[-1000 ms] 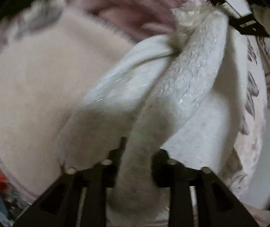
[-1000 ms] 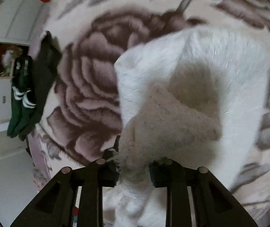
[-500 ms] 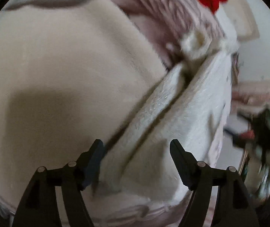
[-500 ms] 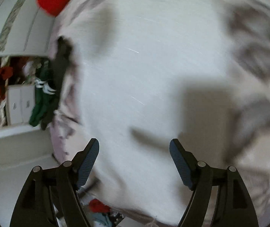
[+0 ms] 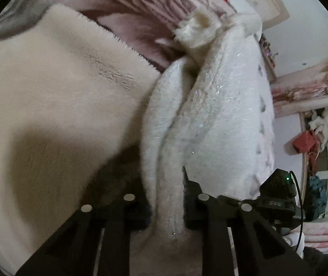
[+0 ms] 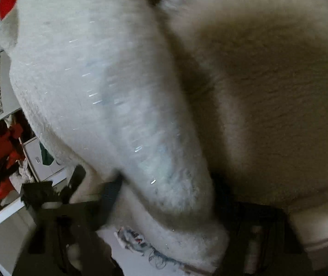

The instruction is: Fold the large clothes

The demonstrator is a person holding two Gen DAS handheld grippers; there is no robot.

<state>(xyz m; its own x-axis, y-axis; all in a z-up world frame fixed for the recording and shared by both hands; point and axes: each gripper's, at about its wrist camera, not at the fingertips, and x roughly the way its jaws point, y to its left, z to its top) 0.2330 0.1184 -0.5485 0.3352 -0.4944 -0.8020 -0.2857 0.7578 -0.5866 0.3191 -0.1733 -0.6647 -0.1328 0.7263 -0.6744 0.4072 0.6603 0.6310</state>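
Here both jaws have just been closing: the left gripper (image 5: 164, 197) and the right gripper (image 6: 166, 197) each pinch a thick fold of the fluffy white fleece garment (image 5: 210, 119) lying on the rose-patterned plush blanket (image 5: 140, 7).

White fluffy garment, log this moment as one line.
left tool: closed on white fluffy garment fold | right tool: just closed on same garment | surface: floral blanket
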